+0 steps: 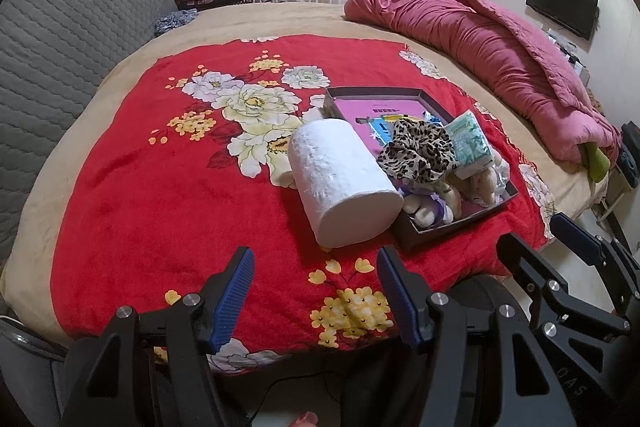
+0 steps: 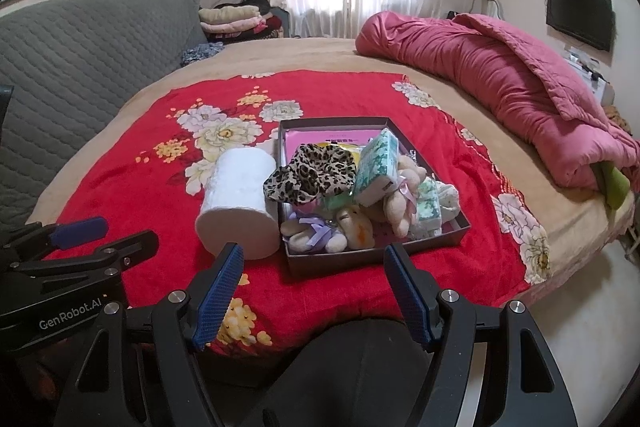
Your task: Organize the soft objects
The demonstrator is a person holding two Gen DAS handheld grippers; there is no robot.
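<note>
The soft things — a leopard-print scrunchie, tissue packs and small plush toys — are already heaped in a shallow dark box that sits on the red flowered blanket spread over the bed. They lie loose and overlapping, the scrunchie on top, so they seem gathered there rather than neatly sorted. A white paper roll lies on its side just left of the box, touching its wall; it looks like the one soft item not yet put in, probably because it is bulky and the box is nearly full.

The left gripper hangs above the near edge of the blanket, short of the roll, fingers apart and empty. The right gripper faces the box's near wall, fingers likewise spread with nothing between them. Both appear poised for a next pick.
</note>
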